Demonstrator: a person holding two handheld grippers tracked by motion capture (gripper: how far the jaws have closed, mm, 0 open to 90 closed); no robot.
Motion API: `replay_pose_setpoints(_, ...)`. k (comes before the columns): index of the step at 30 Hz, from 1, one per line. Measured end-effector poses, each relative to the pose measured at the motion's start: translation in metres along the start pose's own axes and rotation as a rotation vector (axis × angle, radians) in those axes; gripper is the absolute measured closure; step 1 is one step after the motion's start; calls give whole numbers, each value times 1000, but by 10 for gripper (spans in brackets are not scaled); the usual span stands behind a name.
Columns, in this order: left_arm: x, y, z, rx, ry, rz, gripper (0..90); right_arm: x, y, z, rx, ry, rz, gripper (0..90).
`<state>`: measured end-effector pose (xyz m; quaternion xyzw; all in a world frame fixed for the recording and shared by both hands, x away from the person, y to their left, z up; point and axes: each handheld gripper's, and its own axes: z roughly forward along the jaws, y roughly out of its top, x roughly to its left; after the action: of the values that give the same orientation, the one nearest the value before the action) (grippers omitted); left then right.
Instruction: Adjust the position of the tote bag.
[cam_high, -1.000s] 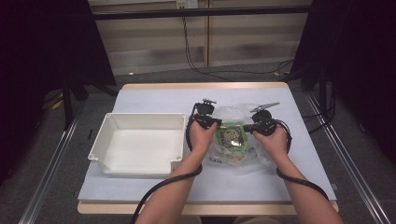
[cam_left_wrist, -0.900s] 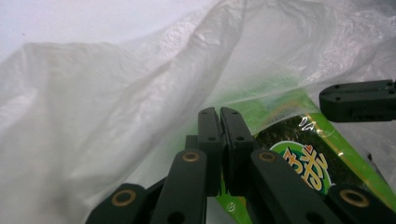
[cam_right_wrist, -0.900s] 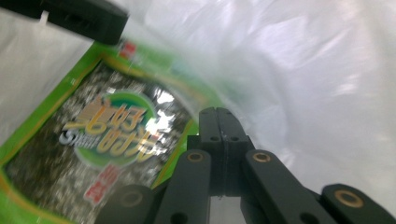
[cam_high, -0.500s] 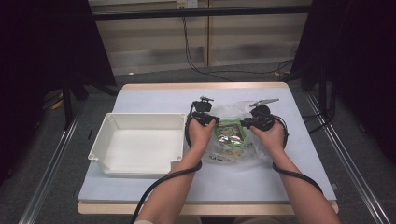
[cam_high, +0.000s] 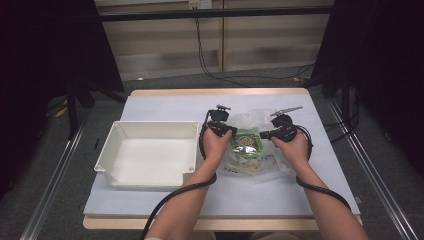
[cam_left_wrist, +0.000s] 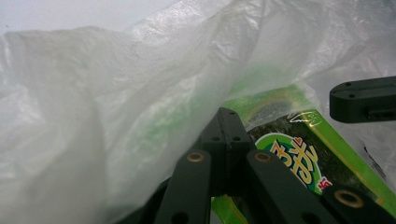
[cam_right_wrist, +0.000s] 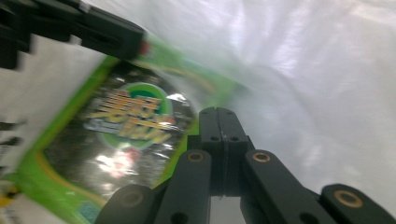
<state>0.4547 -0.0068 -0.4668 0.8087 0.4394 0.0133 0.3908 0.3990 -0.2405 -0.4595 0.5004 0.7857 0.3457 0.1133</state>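
High view: green snack packet (cam_high: 246, 144) inside clear plastic bag (cam_high: 257, 150), right of white bin (cam_high: 150, 155). Left gripper view: left gripper (cam_left_wrist: 227, 122) clenched, bag film (cam_left_wrist: 116, 116) alongside. Right gripper view: right gripper (cam_right_wrist: 222, 122) clenched. Pull bag edges apart evenly, without tearing.

The table (cam_high: 150, 102), covered pale blue, carried a white bin (cam_high: 150, 155) toward its left edge and a clear plastic bag (cam_high: 252, 165) right of centre.

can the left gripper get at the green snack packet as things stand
Probably not directly: the left gripper, jaws shut, sits beside the green snack packet, but the clear plastic bag wraps it.
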Motion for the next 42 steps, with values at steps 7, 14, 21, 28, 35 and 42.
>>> replay_pose_setpoints(7, 6, 8, 0, -35, 18, -24, 900, -12, 8, 4, -17, -70, 8, 900)
replay_pose_setpoints(14, 8, 13, 4, -64, 39, -21, 874, -19, 11, 9, -47, -122, -4, 900)
replay_pose_setpoints(21, 16, 7, 21, -1, 24, -64, 853, -13, 8, 22, 15, -73, -28, 900)
replay_pose_setpoints(28, -1, 0, 20, 69, -13, 29, 873, -4, -7, 17, 49, -28, -41, 900)
replay_pose_setpoints(35, -14, -15, 14, 84, -58, 59, 888, 0, -23, -6, 11, -53, -39, 889)
replay_pose_setpoints(42, -13, -16, 14, 87, -65, 65, 887, 9, -23, -19, -58, -16, -24, 679)
